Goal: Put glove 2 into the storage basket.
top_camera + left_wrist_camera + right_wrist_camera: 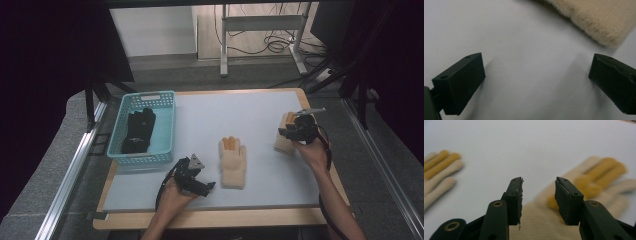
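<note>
While the high view lays out the whole table (260,197), the 2 gripper views fill in the jaw detail it lacks.

High view: left gripper (200,186) sits low on the grey mat (210,115), just left of the cuff of the cream glove (233,162) lying flat mid-table, orange fingertips pointing away from the person. Right gripper (292,131) is over a 2nd cream glove (284,140) near the right edge; that glove is mostly hidden under the gripper and hand here. Teal basket (165,127) at left holds a black glove (137,131).

Left gripper view: jaws stand wide apart, bare mat between them, nothing gripped. Fuzzy cuff of the middle glove (596,20) shows at top right, clear of both jaws.

Right gripper view: jaws at a narrow-to-medium gap, with the 2nd glove (596,180) directly beyond and under them. Pads are not pressing on it; fabric shows through the gap. Orange fingers of that glove are visible here. Middle glove's fingers (439,170) appear blurred at far left.
</note>
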Action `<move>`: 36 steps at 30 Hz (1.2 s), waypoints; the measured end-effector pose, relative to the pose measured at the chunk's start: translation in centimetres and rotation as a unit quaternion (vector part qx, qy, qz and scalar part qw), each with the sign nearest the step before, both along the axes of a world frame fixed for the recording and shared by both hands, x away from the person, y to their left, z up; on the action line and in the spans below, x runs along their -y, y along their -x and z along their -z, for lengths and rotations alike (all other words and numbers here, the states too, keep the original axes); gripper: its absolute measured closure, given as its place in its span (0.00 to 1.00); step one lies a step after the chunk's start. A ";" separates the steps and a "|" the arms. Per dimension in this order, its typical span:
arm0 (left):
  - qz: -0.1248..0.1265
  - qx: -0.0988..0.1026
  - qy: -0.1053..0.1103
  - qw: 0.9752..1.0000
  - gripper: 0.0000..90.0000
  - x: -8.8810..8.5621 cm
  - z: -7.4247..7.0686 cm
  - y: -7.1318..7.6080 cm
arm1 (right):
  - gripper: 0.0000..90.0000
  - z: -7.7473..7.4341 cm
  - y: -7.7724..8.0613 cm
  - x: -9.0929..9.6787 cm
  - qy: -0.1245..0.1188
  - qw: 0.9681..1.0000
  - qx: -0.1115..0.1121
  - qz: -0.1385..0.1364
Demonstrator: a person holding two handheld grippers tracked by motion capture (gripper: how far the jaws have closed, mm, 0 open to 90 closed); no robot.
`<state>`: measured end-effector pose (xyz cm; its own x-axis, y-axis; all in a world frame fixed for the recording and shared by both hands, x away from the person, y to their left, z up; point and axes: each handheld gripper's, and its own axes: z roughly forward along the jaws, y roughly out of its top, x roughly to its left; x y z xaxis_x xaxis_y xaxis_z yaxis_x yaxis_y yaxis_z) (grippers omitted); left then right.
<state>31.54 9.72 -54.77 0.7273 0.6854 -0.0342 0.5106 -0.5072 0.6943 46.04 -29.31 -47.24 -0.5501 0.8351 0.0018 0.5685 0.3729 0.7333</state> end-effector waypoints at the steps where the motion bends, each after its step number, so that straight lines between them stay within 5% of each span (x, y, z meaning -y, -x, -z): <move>1: 0.000 0.000 -0.001 1.000 0.01 0.0 0.0 0.0 | 0.58 -0.1 -0.2 0.4 0.001 1.000 0.004 0.010; 9: 0.000 0.000 -0.001 1.000 0.01 0.0 0.0 0.0 | 0.45 1.1 -1.3 2.3 0.001 0.999 -0.002 0.045; 20: 0.000 0.000 0.000 1.000 0.01 0.0 0.0 0.0 | 0.42 3.9 -2.5 1.9 0.027 0.999 -0.012 0.043; 29: 0.000 0.000 0.000 1.000 0.01 0.0 0.0 0.0 | 0.64 4.1 -2.1 1.7 0.035 0.999 -0.003 0.031; 36: 0.000 0.000 0.000 1.000 0.01 0.0 0.0 0.0 | 0.65 3.2 -1.5 1.9 0.029 0.999 0.003 0.024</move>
<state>31.54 9.72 -54.77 0.7273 0.6855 -0.0342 0.5107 -0.5073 0.6941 47.51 -31.21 -50.48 -0.5099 0.8588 -0.0498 0.5828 0.3875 0.7143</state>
